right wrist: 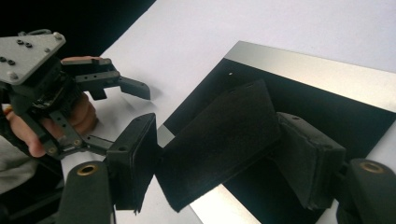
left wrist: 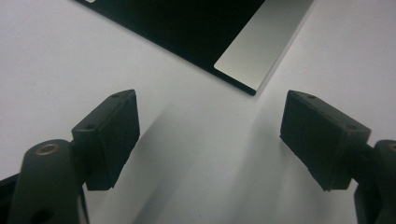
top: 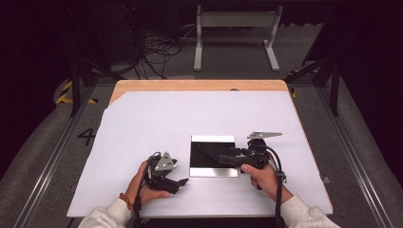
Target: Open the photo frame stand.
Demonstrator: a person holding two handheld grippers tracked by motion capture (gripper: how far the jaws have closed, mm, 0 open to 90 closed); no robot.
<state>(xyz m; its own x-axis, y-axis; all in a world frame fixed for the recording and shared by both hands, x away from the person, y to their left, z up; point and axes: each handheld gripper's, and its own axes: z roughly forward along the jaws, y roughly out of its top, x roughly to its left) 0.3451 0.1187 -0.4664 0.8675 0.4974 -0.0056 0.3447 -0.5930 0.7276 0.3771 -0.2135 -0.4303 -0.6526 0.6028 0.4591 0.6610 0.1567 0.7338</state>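
Note:
A square black panel [top: 212, 142] with silver bands along two edges lies flat on the white sheet [top: 190, 114]. My right gripper [top: 223, 157] reaches over it from the right, shut on a dark felt-like piece [right wrist: 219, 144] that tilts above the panel [right wrist: 327, 107]; its pads [right wrist: 135, 158] press the piece from both sides. My left gripper [top: 179, 174] rests low on the sheet left of the panel, open with nothing between its pads [left wrist: 116, 135]. The left gripper view looks at the panel's near corner [left wrist: 243, 60]. The left gripper [right wrist: 123, 114] also appears in the right gripper view.
The sheet covers most of a wooden table [top: 199, 85], whose far edge is bare. Beyond it, cables [top: 157, 52] lie on the floor beside a white frame stand [top: 235, 21]. Metal rails run along the floor on both sides.

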